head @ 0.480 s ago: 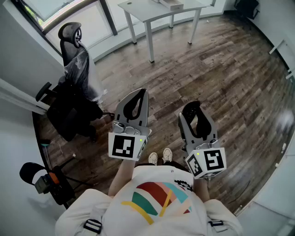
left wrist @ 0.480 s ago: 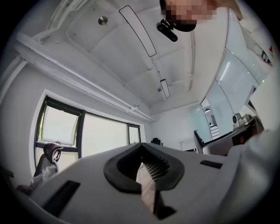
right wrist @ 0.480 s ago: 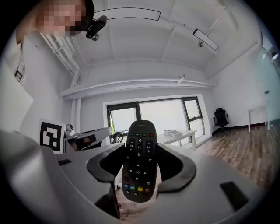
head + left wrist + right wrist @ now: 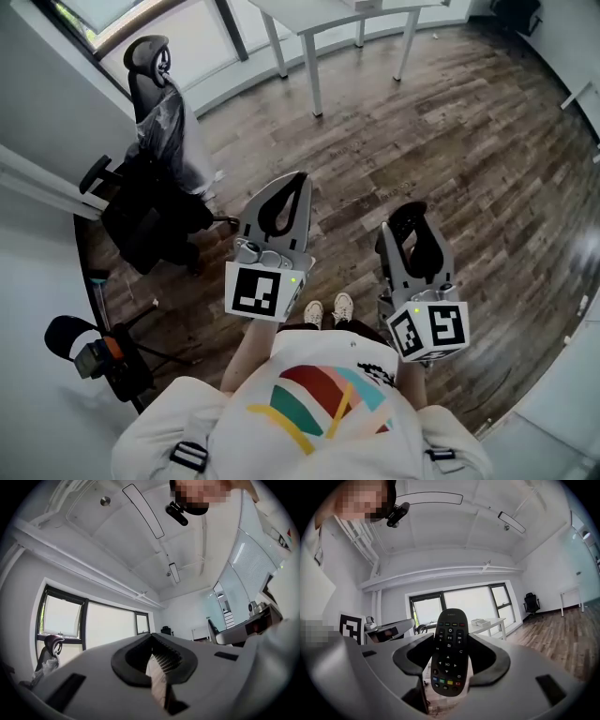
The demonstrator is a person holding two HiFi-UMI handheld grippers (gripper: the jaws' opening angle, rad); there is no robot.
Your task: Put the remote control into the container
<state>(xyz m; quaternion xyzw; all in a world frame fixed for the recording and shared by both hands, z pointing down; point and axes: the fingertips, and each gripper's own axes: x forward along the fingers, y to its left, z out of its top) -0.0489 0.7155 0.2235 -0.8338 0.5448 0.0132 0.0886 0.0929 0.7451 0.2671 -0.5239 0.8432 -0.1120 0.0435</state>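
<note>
- Got the remote control [image 4: 449, 652] pinched in the right gripper [image 4: 411, 214], jaws clamped on its two long sides roughly mid-length, button face toward that gripper's camera, top end sticking out past the jaw tips.
- Got the left gripper [image 4: 151, 637] with jaws pressed together on nothing, held out just beside the right one over the wooden floor [image 4: 469, 141].
- Can't spot a container in any view. Closest guess is something boxy on the white table [image 4: 309, 19] at the far edge of the floor, too small to call.
- Looks like the carry-over step, so not far along: remote in hand, not yet delivered.
- Tips for doing it well:
  - Hold the pinch firm and the gripper level. A long slick remote can probably pivot between the pads if swung around.
  - Steer wide of the office chair [image 4: 155, 103] at the left edge of the floor.
  - Once at the container, line the remote's long axis up with the opening and feed one end in first.
  - Spread the jaws only when it's low inside, not from above.
  - Use the free left gripper to steady the container if it looks light.
</note>
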